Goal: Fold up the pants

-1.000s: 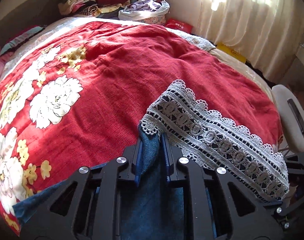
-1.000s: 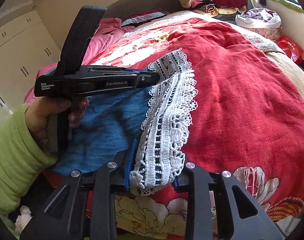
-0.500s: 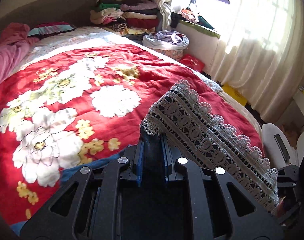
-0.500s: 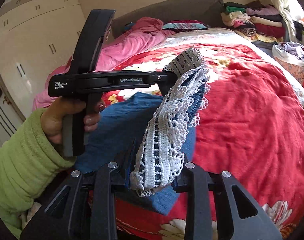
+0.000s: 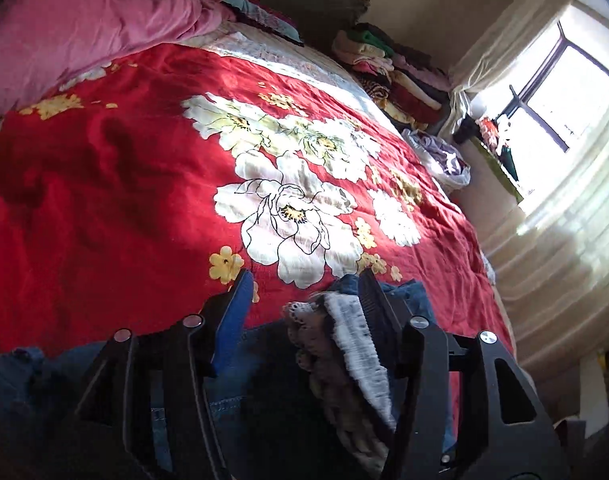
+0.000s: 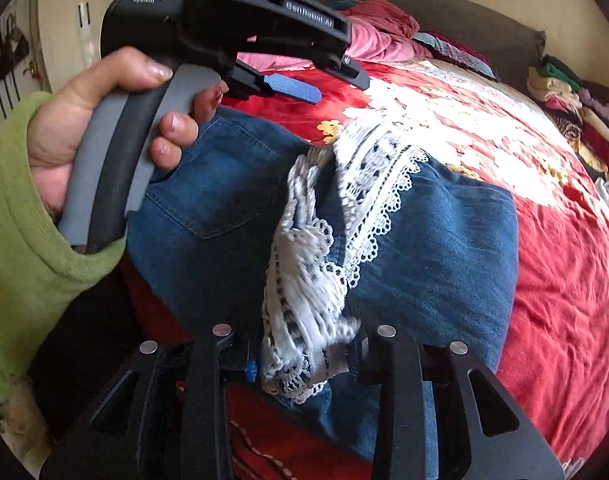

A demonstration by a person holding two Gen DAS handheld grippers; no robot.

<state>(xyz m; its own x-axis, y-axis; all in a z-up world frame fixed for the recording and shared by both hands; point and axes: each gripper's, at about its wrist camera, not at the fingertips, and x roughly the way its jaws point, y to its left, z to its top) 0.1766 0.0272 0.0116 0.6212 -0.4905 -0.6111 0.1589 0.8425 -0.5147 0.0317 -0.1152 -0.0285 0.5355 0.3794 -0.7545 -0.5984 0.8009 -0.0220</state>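
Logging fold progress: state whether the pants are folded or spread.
Folded: the pants lie doubled on the bed, lace hem over the pocket end.

Top bar of left gripper (image 6: 304,92), white print: "GenRobot.AI", blurred but readable
Rear housing of the same gripper, small white print in three lines: "Data Acquisition System", smeared and only partly legible
Left wrist view: no readable text
Bedspread, clothes, walls: no lettering can be made out
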